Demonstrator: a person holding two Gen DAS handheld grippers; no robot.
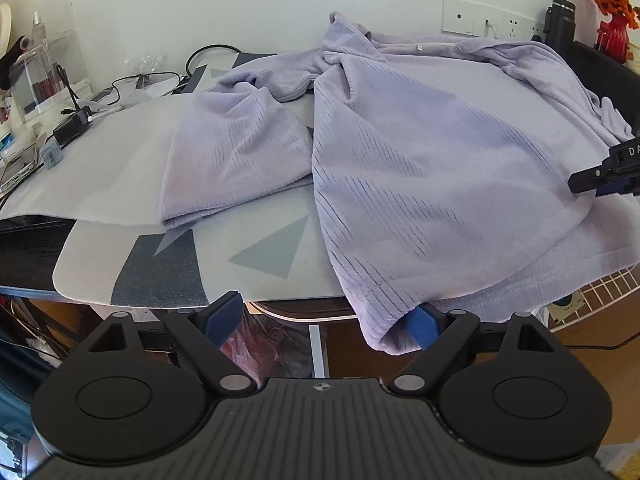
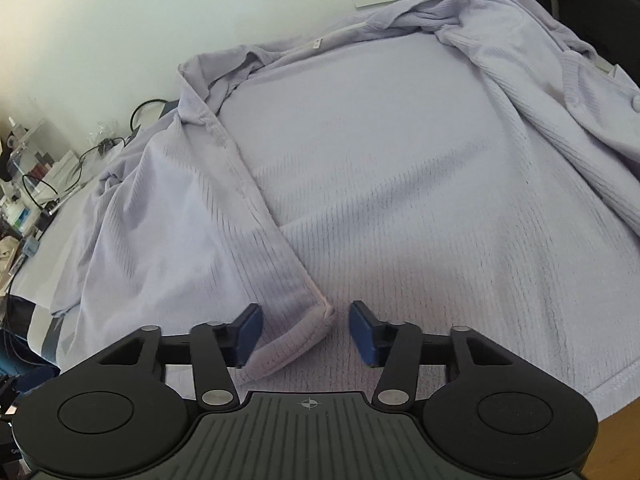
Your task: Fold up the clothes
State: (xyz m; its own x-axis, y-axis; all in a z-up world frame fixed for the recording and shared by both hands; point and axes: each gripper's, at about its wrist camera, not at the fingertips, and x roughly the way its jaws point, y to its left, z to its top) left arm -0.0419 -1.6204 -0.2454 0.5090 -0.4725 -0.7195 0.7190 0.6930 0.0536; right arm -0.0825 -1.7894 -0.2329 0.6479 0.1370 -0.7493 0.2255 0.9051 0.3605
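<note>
A lavender ribbed garment lies spread open on the table, one sleeve bunched to the left and its hem hanging over the near edge. My left gripper stands open wide below that edge; its right fingertip sits behind the hanging hem and nothing is pinched. In the right wrist view the same garment fills the frame. My right gripper is down on it with the folded front corner between its pads; the left pad touches the fabric, the right pad stands apart. The right gripper also shows at the left wrist view's right edge.
A pale mat with grey triangles covers the table. Cables and a black adapter and a clear organiser crowd the left side. Wall sockets, a red vase of orange flowers and a dark chair back stand behind.
</note>
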